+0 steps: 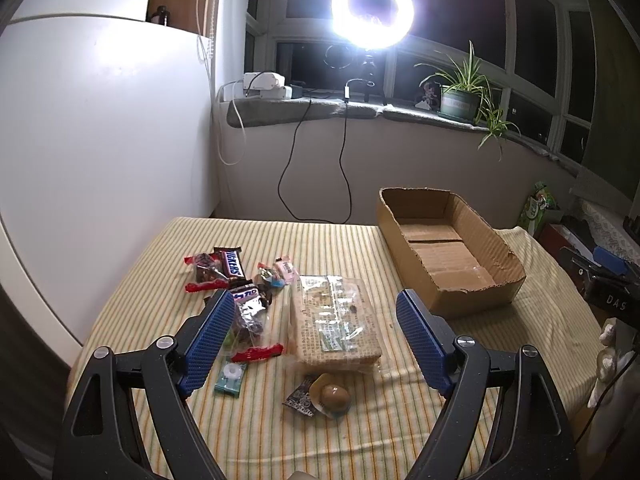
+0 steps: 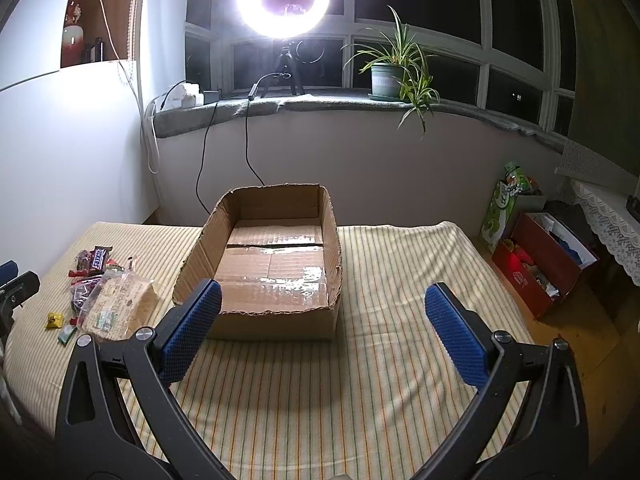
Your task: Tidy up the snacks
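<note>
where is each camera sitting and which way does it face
Left wrist: on the left hand-held gripper, facing the snack pile and biscuit pack; its open blue fingers show.
Right wrist: on the right hand-held gripper, facing the empty cardboard box; its open fingers show.
Shared: box, snacks, striped cloth, ring light, potted plant.

My left black two-finger gripper with blue ridged pads (image 1: 316, 322) hung with its jaws spread wide, gripping nothing. My right gripper of the same black frame and blue pads (image 2: 322, 314) was likewise spread wide and empty, both fingers pointing forward and slightly down.
</note>
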{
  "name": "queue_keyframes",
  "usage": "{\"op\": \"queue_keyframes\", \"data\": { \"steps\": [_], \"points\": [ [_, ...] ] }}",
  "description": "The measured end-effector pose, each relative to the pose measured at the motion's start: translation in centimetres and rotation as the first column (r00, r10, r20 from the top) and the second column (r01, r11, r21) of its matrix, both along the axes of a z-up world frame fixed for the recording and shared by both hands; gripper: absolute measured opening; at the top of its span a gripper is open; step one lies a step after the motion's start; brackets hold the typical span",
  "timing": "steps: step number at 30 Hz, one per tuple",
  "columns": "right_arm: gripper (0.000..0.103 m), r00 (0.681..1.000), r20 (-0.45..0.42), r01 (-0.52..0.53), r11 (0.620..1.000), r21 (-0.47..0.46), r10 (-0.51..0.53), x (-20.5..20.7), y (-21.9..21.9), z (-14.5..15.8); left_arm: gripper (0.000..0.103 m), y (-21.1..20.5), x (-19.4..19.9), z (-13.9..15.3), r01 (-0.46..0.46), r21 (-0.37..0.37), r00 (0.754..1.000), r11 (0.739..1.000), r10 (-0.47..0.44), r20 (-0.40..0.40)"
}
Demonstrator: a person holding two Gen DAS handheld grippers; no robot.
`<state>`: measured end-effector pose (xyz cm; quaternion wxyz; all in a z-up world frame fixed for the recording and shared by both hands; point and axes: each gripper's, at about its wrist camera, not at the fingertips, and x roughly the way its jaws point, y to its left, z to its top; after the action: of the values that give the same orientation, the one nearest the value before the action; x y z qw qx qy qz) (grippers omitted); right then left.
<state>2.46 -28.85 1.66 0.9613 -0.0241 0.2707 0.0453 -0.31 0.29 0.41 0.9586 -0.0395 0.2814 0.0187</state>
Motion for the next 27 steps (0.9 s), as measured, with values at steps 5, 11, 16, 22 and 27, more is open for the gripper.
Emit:
{"op": "queue_keyframes", "data": {
  "steps": [5, 11, 16, 22, 27],
  "points": [
    [0.103, 1.0, 0.0, 0.001, 1.0, 0.0, -0.001, 0.0, 0.12, -0.02, 0.083, -0.05, 0.05, 0.09, 0.003, 0.001, 1.0, 1.0, -0.003, 0.001],
    [0.103, 1.0, 0.001, 0.0, 1.0, 0.0, 0.0, -0.01, 0.14, -0.02, 0.083, 0.03, 0.04, 0.14, 0.008, -0.002, 1.0, 1.0, -0.008, 0.004],
    [0.103, 1.0, 0.0, 0.0, 1.0, -0.001, 0.0, -0.02, 0.2, -0.05, 0.083, -0.03, 0.0, 0.06, 0.009, 0.003, 1.0, 1.0, -0.009, 0.003],
    [0.103, 1.0, -0.001, -0.002, 1.0, 0.0, 0.002, 0.0, 0.28, -0.08, 0.083, 0.01, 0.06, -0.06, 0.011, 0.002, 1.0, 1.0, -0.011, 0.002],
    [0.103, 1.0, -0.002, -0.001, 1.0, 0.0, 0.001, -0.01, 0.3, -0.1, 0.083, 0.03, 0.06, -0.13, 0.01, 0.001, 1.0, 1.0, -0.01, 0.001]
  ]
}}
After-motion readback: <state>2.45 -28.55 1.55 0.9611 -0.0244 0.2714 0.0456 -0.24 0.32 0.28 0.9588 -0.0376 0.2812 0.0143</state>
